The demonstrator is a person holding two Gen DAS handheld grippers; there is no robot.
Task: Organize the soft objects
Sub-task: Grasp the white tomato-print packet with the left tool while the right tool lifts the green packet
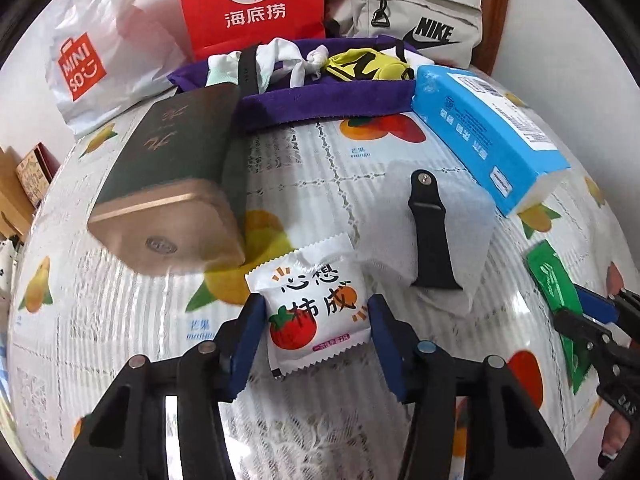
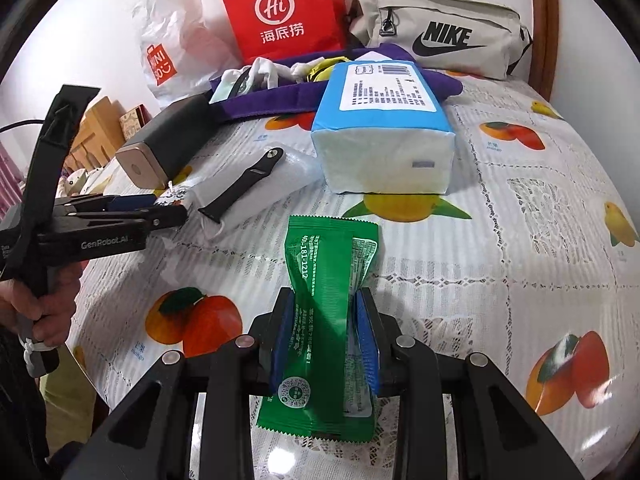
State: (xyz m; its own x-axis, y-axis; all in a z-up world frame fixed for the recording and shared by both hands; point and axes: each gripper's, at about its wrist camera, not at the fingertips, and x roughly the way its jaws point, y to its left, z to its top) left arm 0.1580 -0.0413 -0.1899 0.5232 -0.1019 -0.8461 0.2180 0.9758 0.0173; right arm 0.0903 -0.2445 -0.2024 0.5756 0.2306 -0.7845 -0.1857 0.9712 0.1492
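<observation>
Table under a fruit-printed cloth fills both views. Going left to right in the left wrist view: a white shopping bag at 10 o'clock, a dark green box with a gold end at 9 o'clock, a red paper bag at 12, and a purple tray of rolled socks below it. A black watch strap lies on a white pad just right of centre, and a blue tissue pack sits at 2 o'clock. Only this view shows the front of the white snack packet, lying on the cloth at 6 o'clock. The left gripper stands with a jaw on each side of it; both pads meet its edges, but the packet is not pinched in, so I cannot tell if they grip it.

The right wrist view alone shows a hand at 8 o'clock holding the left gripper, and the whole beige pouch at 1 o'clock. The tissue pack stands at 12, blocking part of the tray. At 6 o'clock the right gripper is clamped on a green packet, squeezed to a waist between the pads; in the left view that packet is only a strip at 4 o'clock.

Counted: two packets, two bags, one strap, one tissue pack, one box, one pouch.
</observation>
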